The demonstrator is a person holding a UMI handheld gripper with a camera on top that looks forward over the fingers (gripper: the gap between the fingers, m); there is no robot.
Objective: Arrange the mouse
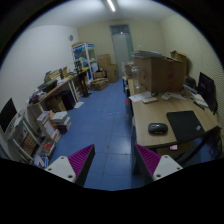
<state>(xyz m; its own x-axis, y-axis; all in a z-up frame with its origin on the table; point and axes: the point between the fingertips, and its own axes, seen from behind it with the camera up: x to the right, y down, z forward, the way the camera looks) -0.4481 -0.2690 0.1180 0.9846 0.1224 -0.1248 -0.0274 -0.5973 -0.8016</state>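
Hovering high above the blue floor [95, 130], the gripper [115, 160] stood wide open and held nothing; the mouse [158, 128] lay on the desk [150, 115] at two o'clock of the fingers, just beside a dark pad [186, 125]; a good approach would probably swing right, descend gently and straddle its sides squarely; beyond, boxes [160, 72], shelves [85, 58] and a cluttered bench [55, 90] lined the room.

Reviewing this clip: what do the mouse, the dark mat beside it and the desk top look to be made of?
Mouse: likely plastic, dark and slightly glossy, with a pale highlight on its rounded back.
Mat: thin, flat, matte black sheet, probably fabric or rubber; the look leaves it open.
Desk: light wood-toned top, smooth, probably laminate.
The gripper is open, holding nothing, short of the desk.
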